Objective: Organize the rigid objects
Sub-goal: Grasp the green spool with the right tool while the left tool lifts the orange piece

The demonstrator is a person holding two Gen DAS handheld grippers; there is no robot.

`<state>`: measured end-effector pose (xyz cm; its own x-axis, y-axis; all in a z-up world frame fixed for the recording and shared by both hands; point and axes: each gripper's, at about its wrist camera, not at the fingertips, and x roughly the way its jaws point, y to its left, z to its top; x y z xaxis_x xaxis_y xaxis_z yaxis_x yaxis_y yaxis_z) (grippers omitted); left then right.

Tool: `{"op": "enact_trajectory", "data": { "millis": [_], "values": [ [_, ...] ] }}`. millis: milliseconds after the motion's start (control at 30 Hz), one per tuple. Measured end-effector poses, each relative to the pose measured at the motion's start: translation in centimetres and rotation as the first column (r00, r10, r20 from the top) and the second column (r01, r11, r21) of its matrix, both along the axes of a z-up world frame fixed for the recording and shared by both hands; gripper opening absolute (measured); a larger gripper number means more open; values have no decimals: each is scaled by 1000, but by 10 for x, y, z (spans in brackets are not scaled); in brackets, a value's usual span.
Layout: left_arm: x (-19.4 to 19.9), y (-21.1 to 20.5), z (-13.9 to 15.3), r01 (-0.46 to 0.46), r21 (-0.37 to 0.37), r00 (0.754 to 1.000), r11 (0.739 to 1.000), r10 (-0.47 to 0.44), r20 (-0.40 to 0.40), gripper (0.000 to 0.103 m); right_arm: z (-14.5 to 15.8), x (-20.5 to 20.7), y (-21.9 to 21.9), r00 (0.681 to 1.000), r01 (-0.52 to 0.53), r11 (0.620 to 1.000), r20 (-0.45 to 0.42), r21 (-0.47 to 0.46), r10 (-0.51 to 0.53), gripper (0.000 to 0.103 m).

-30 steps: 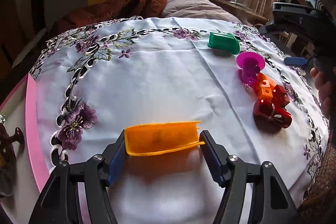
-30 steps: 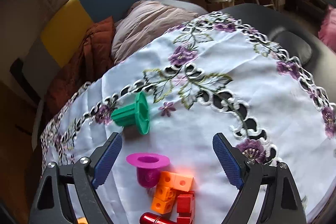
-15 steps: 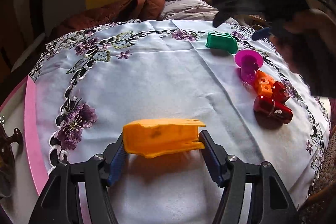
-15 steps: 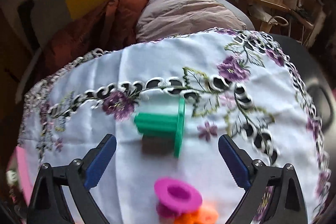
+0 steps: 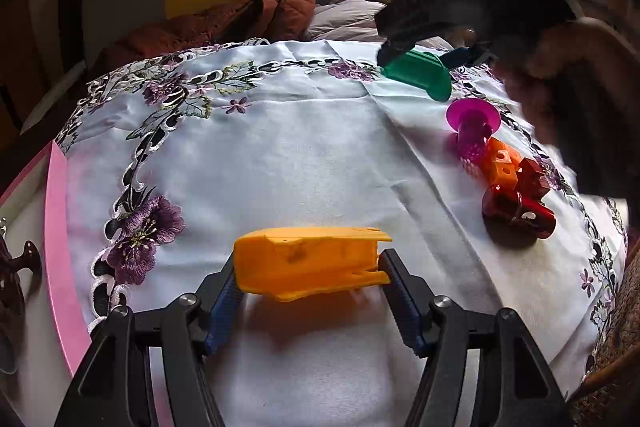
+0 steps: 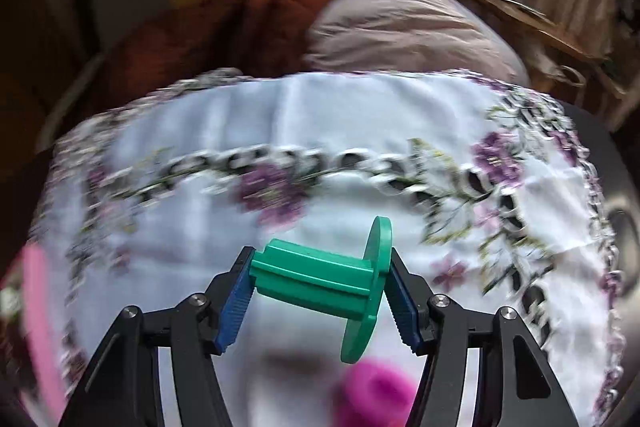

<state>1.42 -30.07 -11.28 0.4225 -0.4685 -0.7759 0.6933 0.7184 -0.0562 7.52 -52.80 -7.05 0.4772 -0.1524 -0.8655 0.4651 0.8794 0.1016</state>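
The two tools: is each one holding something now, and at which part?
The left tool holds the orange piece by its two ends. The right tool holds the green spool: body end and flange face.

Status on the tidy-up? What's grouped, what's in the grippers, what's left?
Done: the magenta spool, orange blocks, dark red block and red cylinder sit clustered at the cloth's right edge. In hand: left gripper is shut on the yellow piece; right gripper is shut end to end on the green spool. Left: placing both, presumably with the cluster.
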Motion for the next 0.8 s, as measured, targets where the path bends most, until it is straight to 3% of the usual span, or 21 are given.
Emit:
{"op": "enact_trajectory", "data": {
  "millis": [167,367,800],
  "values": [
    [-1,0,5,8,13,1000,1000,-8,-4,66,3,-27,39,994,-106,989,51,102,101,62],
    [-15,12,32,23,-19,999,1000,-23,33,66,-21,-34,70,986,-163,983,-15,81,164,62],
    [-35,64,87,-26,-90,994,996,35,105,66,-30,-35,68,987,-156,987,-36,29,156,62]
  ]
}}
